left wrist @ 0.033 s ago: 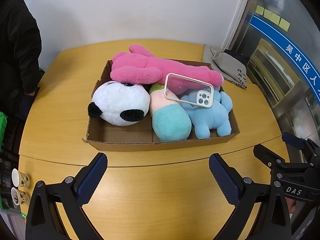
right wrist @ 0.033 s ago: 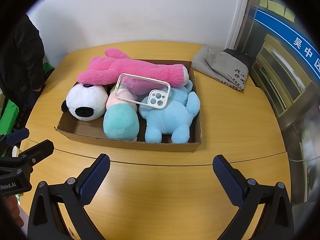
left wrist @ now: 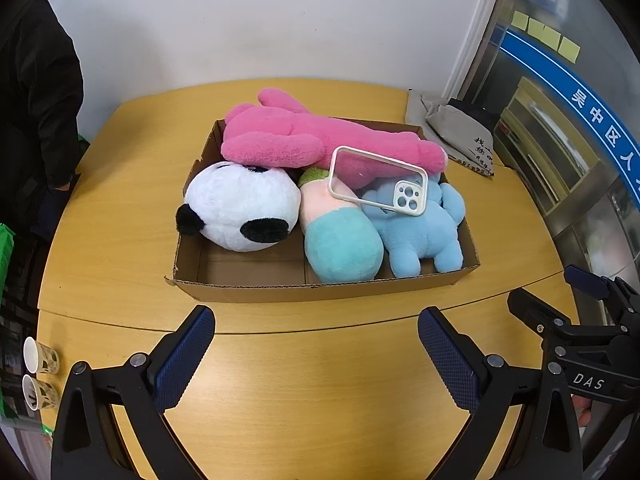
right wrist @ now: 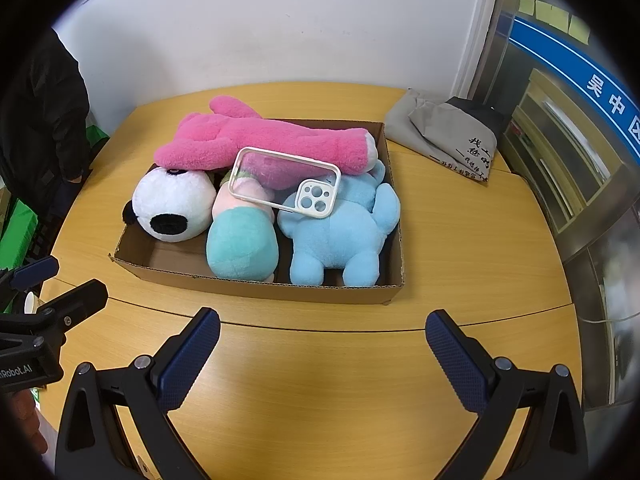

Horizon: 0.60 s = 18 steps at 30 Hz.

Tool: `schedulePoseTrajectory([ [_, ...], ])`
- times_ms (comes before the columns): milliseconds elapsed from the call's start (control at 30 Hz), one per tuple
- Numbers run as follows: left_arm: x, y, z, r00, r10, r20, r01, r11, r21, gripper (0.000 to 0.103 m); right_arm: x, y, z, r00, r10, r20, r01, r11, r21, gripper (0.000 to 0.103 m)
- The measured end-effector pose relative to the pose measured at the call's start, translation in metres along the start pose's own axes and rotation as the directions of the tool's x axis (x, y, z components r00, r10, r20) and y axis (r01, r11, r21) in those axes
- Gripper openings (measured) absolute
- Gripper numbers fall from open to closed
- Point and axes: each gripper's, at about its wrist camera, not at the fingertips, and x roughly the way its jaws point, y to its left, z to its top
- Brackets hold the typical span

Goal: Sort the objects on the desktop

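Note:
A shallow cardboard box (left wrist: 320,292) (right wrist: 280,290) sits mid-table and holds several plush toys. A pink plush (left wrist: 304,140) (right wrist: 260,140) lies across the back. In front of it are a white panda head (left wrist: 240,204) (right wrist: 172,204), a teal-and-pink plush (left wrist: 340,244) (right wrist: 240,244) and a blue plush (left wrist: 416,236) (right wrist: 336,240). A clear phone case with a white rim (left wrist: 408,198) (right wrist: 316,198) rests on top of the toys. My left gripper (left wrist: 316,318) (right wrist: 74,276) and right gripper (right wrist: 324,320) (left wrist: 548,286) hover open over the near table, short of the box, both holding nothing.
A folded grey cloth bag (left wrist: 460,132) (right wrist: 444,132) lies at the table's back right. Two paper cups (left wrist: 38,360) stand off the table's left edge. A person in dark clothes (left wrist: 36,100) stands at the left. A metal-framed glass door (left wrist: 560,152) is at the right.

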Motion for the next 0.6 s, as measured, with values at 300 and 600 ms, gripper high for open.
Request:
schedulePoseTrajectory([
  [300,0.012,0.021,-0.017,1.0,-0.023,0.008,0.024,0.999,-0.026,0.103,0.011,-0.006,-0.022,0.995,0.083,0.05,-0.082,0.997,-0.005,0.103],
  [600,0.059,0.103,-0.092,1.0,0.005,0.027,-0.005,1.0,-0.011,0.103,0.061,-0.065,-0.095,0.975,0.218,0.046,-0.213,0.973,-0.09,0.103],
])
